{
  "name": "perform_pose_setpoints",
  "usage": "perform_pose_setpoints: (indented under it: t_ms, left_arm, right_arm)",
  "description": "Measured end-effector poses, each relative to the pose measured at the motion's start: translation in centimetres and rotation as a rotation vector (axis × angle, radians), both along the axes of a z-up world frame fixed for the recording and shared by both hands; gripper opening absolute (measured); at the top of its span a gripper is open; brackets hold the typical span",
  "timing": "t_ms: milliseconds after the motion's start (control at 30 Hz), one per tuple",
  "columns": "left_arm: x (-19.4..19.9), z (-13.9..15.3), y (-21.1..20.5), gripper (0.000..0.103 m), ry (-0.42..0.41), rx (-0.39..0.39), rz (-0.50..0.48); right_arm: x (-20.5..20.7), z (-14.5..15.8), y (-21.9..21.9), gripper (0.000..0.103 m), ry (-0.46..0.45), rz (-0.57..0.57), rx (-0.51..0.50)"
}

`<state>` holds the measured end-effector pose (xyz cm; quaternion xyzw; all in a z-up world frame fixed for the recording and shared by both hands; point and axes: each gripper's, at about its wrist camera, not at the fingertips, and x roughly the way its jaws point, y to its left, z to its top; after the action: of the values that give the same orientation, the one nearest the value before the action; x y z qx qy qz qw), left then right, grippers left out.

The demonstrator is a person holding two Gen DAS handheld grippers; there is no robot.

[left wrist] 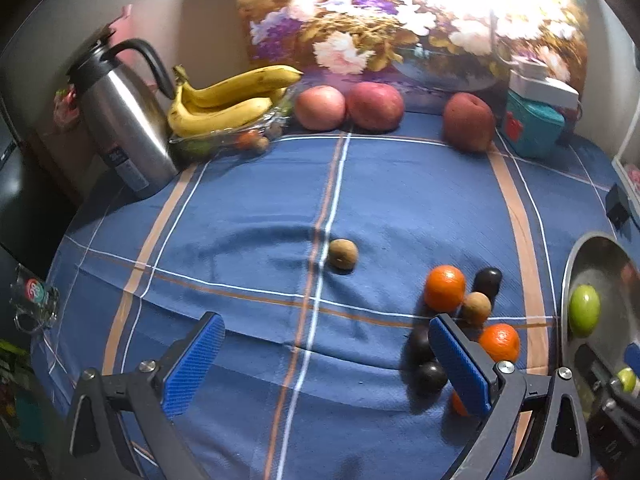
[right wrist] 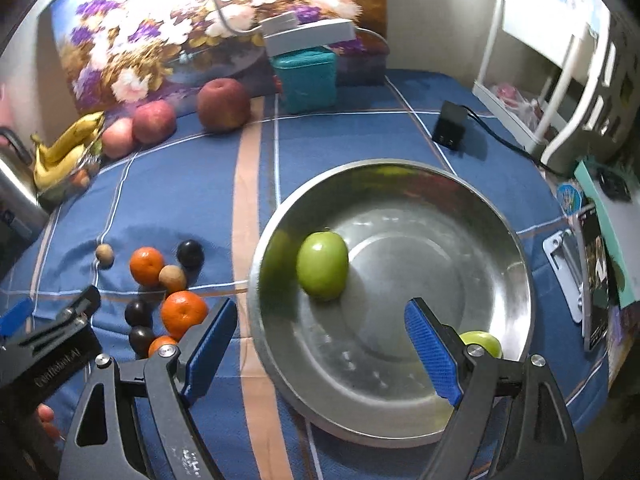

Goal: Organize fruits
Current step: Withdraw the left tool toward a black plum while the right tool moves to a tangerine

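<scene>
Blue cloth (left wrist: 248,200) with thin stripes is covering the table, and fruit is lying all over it. The left gripper (left wrist: 326,334) is hanging over the near part of the cloth with its blue fingers (left wrist: 192,364) spread wide apart and nothing between them. A small brown fruit (left wrist: 343,254) is sitting alone in the middle of the cloth. To the right of it, a little bunch is lying close together: oranges (left wrist: 445,288), dark plums (left wrist: 487,280) and one more small brown fruit (left wrist: 476,309). Far back, a bunch of bananas (left wrist: 224,100) is resting on a clear dish next to a silver jug (left wrist: 124,128), and three red apples (left wrist: 320,108) are sitting in front of a flower picture (left wrist: 400,20). The right gripper (right wrist: 320,320) is hanging over the near side of a shiny metal bowl (right wrist: 512,232), and its fingers are wide open too, holding nothing. A green apple (right wrist: 322,266) is lying inside the bowl on its left side. A second green fruit (right wrist: 486,342) is peeking out behind the right finger, near the bowl's edge. A teal box (right wrist: 306,80) is standing far back on the cloth.
</scene>
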<state>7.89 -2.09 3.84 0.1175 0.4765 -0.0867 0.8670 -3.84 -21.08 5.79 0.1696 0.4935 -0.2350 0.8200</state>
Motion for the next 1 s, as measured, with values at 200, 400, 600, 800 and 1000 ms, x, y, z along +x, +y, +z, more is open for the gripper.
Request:
perform_pose_setpoints:
  t_ms: [200,400,600,800,1000]
  left_arm:
    - [0.5,0.3,1.5,0.103,0.005,-0.014,0.002]
    - [1.1,0.4,3.2,0.103,0.036,-0.054,0.028]
    - [1.6,-0.4,4.2,0.103,0.103,-0.113,0.040]
    - [1.9,-1.7,4.2,0.103,0.152,-0.141,0.038]
    - [2.1,-3.2,3.7,0.100,0.210,-0.188,0.024]
  right_arm:
    - [0.8,-0.3,1.7,0.086,-0.011,0.046,0.039]
    - [1.7,-0.3,3.2,0.086,-0.050,0.094,0.114]
    - [2.4,-0.2,4.7,0.086,-0.075,0.125,0.151]
    - [3.0,-0.5,5.7,0.086,-0.078,0.160,0.167]
    - [3.2,-1.1,6.0,0.085,-0.068,0.183,0.192]
